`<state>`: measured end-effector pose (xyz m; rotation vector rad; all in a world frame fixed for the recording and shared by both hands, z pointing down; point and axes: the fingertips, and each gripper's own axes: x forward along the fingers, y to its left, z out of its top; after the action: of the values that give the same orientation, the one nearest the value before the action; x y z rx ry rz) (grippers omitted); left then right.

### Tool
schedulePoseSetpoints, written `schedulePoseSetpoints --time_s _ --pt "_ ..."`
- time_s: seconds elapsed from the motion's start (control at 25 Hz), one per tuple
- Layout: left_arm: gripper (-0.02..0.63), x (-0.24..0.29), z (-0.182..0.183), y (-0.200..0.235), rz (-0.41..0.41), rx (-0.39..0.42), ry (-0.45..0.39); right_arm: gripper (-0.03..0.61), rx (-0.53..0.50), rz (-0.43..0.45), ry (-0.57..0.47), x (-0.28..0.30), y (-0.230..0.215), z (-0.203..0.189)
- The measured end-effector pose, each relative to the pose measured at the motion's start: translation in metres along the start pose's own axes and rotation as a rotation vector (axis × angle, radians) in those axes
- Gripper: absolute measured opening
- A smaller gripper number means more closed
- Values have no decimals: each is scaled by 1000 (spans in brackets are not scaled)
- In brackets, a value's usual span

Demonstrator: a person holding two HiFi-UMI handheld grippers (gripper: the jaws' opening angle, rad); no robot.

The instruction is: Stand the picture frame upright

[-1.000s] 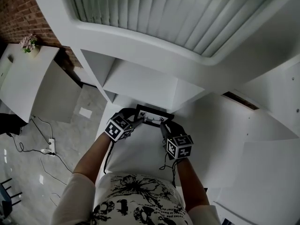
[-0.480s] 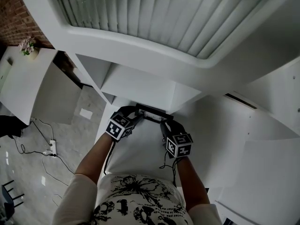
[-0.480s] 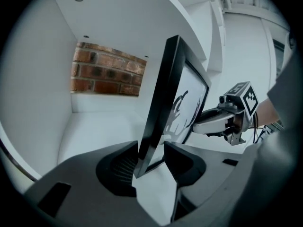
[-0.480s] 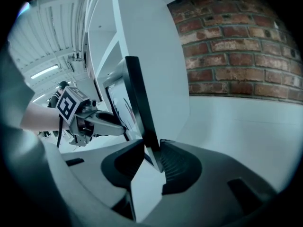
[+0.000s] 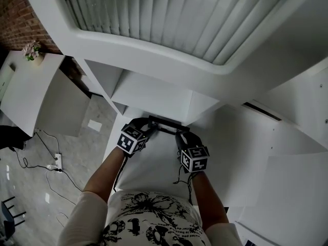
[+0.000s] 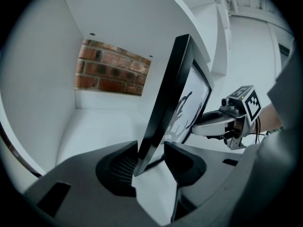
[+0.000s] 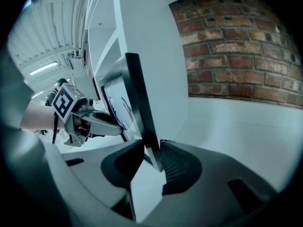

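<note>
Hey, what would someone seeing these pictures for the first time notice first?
The black rectangular picture frame stands out, near upright inside the white shelf compartment, with a red brick wall showing behind it. The left gripper and right gripper each clamp one side edge of it. The left's jaws have just closed slightly and the right's have just eased open slightly, with the frame between both.

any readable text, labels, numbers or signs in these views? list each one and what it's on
No text reads clearly in any view.
shirt: dark print with number-like shapes, too blurred to read.
left cube and right cube: black-and-white square patterns only, no letters or digits.
picture frame: a line drawing, no caption or lettering visible.
</note>
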<state>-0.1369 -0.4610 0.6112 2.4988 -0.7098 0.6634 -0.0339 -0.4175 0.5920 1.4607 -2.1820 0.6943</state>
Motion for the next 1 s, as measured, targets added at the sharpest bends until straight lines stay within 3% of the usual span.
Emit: schedulePoseSetpoints --time_s 0.2,0.32,0.4,0.52,0.76,0.88,1.0 --pt "193 1 -4 1 18 -6 4 119 40 -6 13 2 -1 -4" --pt "195 -1 2 -2 25 5 -26 120 6 -32 30 3 -1 -8" --pt "203 -3 1 -2 33 -1 -49 169 -14 -30 20 3 2 -10" --pt "235 -13 -3 -1 66 -12 -89 196 -11 -30 18 1 7 -15" --pt "222 -41 -10 1 153 -46 -154 196 26 -95 -19 -22 1 -20" --pt "179 -53 -17 -8 147 -40 -167 177 27 -81 -49 -38 7 -22" --pt "137 -65 -20 -23 140 -33 -190 94 21 -81 -98 -55 16 -21"
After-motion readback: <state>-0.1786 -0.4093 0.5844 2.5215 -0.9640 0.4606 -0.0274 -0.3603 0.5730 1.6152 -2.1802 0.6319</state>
